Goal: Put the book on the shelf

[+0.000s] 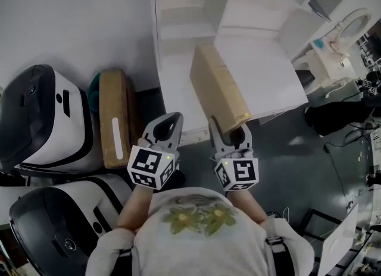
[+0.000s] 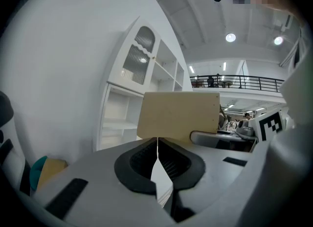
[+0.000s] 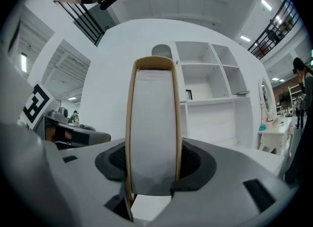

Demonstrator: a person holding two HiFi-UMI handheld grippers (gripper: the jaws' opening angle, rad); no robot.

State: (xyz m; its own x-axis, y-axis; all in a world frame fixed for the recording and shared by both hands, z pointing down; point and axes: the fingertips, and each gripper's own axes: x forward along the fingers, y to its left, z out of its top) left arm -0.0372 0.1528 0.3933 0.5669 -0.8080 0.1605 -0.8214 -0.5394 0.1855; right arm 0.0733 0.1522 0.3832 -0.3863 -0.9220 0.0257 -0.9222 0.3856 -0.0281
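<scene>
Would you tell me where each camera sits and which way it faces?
Head view: on the head, steeply down at book, left gripper, right gripper, forearms, shirt.
Left gripper view: on left gripper, along its shut jaws toward the shelf.
Right gripper view: on right gripper, along jaws clamping the book, toward the shelf.
All three show the book.

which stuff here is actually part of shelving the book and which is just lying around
For the job:
- tan-covered book, clamped in the right gripper
- white open shelf unit

Lying about:
- brown flat block with a white stripe
- white-and-black rounded machines
- teal item beside the block
- left gripper, shut and empty
</scene>
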